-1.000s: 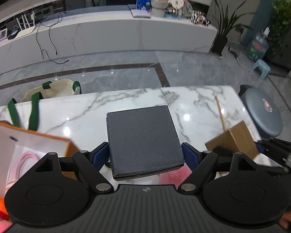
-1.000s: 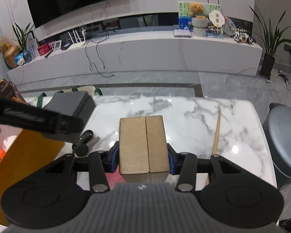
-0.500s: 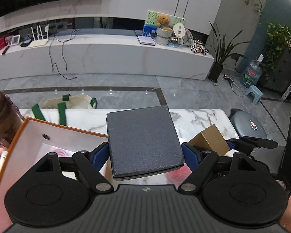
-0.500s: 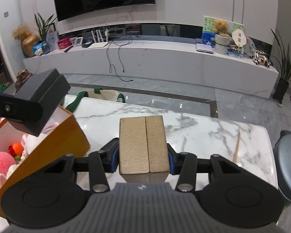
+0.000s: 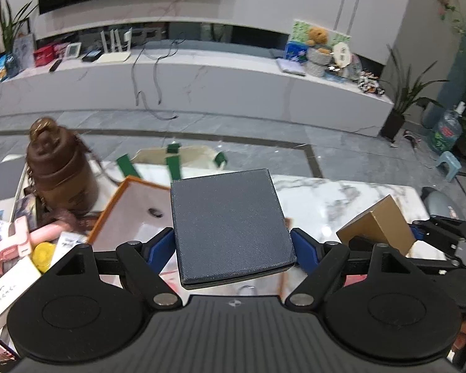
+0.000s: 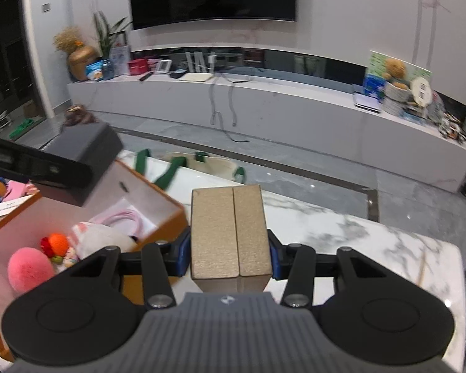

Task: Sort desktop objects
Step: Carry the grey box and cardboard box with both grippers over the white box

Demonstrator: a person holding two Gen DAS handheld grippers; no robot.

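Note:
My left gripper [image 5: 233, 245] is shut on a dark grey square box [image 5: 230, 227] and holds it in the air over the orange storage box [image 5: 133, 214]. The grey box also shows in the right wrist view [image 6: 84, 155], above the orange box [image 6: 158, 211]. My right gripper [image 6: 230, 256] is shut on a gold box [image 6: 230, 233], held just right of the orange box's corner. The gold box also shows in the left wrist view [image 5: 379, 227]. The orange box holds pink and orange plush toys [image 6: 31, 267] and a pink cable [image 6: 124, 217].
The white marble table [image 6: 372, 248] stretches to the right. A brown bag [image 5: 59, 171], pink items and white cards [image 5: 9, 289] crowd the left side. A white tote with green handles [image 5: 183, 158] hangs at the table's far edge. A grey stool [image 5: 441, 202] stands right.
Both grippers have swung left and risen with their boxes. The orange box and the clutter left of it have come into view; the grey box is now over the orange box.

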